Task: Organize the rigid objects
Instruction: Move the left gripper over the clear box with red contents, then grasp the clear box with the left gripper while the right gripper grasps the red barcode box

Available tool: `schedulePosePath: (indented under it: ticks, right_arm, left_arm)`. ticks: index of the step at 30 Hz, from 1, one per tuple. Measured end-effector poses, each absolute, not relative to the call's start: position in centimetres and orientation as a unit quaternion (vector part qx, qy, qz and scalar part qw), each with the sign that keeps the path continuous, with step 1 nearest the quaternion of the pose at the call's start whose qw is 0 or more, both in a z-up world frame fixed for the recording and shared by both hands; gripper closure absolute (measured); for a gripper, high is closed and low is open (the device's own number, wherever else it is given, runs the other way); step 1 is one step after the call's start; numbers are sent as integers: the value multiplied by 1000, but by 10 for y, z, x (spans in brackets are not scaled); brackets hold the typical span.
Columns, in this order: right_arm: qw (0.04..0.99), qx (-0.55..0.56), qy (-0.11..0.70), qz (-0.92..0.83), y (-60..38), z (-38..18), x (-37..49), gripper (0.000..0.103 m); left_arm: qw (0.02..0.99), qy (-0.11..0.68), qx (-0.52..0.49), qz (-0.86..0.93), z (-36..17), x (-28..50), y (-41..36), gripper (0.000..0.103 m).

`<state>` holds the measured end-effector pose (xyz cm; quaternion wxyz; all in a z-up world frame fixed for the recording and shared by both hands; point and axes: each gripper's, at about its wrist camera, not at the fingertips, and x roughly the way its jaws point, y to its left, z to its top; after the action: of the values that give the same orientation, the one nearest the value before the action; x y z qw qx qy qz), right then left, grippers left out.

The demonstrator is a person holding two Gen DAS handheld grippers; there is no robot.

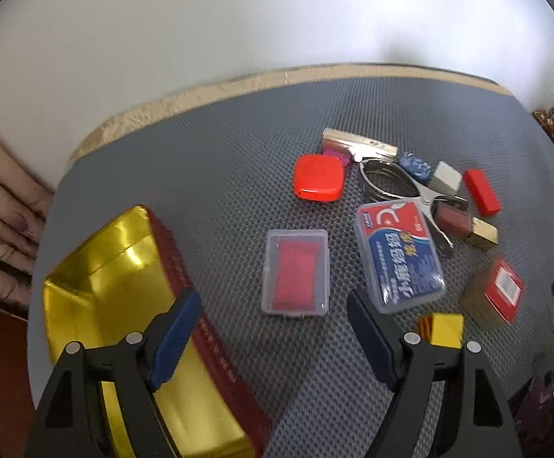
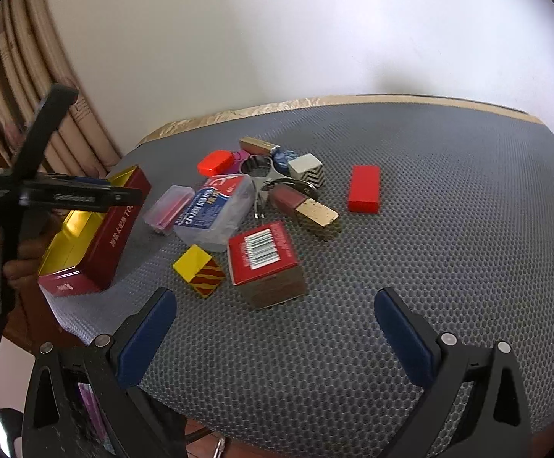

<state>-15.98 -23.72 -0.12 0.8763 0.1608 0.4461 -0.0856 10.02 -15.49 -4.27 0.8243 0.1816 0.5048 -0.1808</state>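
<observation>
An open red tin with a gold inside (image 1: 116, 278) stands at the mat's left; it also shows in the right wrist view (image 2: 93, 229). My left gripper (image 1: 273, 336) is open and empty, its left finger over the tin's rim, just short of a clear case with a red insert (image 1: 296, 273). A blue-labelled clear box (image 1: 399, 255), red rounded case (image 1: 318, 177), metal clip (image 1: 391, 179) and small blocks lie beyond. My right gripper (image 2: 277, 339) is open and empty, near a red barcode box (image 2: 263, 263) and a yellow striped cube (image 2: 199, 271).
A red block (image 2: 364, 188) lies apart to the right, and a maroon-and-gold block (image 2: 307, 208) beside the clip. The grey honeycomb mat (image 2: 429, 267) covers the table, with a tan edge and a white wall behind. Curtains hang at the left.
</observation>
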Motion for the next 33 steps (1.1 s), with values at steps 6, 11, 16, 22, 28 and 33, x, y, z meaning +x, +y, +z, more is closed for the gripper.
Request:
schedulePosePath:
  ticks: [6,11,16,22,28,33]
  right_arm:
    - [871,172,452,-89,-248,-8,-158,0]
    - [865,181,459,-92,-255,-14,-157,0]
    - [862,183,463,-94,-258,-18,-157,0]
    - [859,183,469,-94,-259,-21,-156,0]
    - [859,181,471,-92,-259,-23,-154,0]
    - [859,180,471,-92,-258,-23,-153,0]
  left_arm:
    - [788,558,163,-203,-68,128,-166,22]
    - [773,582,158,-198,-88,147,-166,22]
    - [770,586,165,-192,-102,158,-165,22]
    - [770,587,166,-188,-108,166,-166,22]
    - [774,578,179,-188,-114,161,-161,22]
    - [781,570,178,-184,-113,148,-166,22]
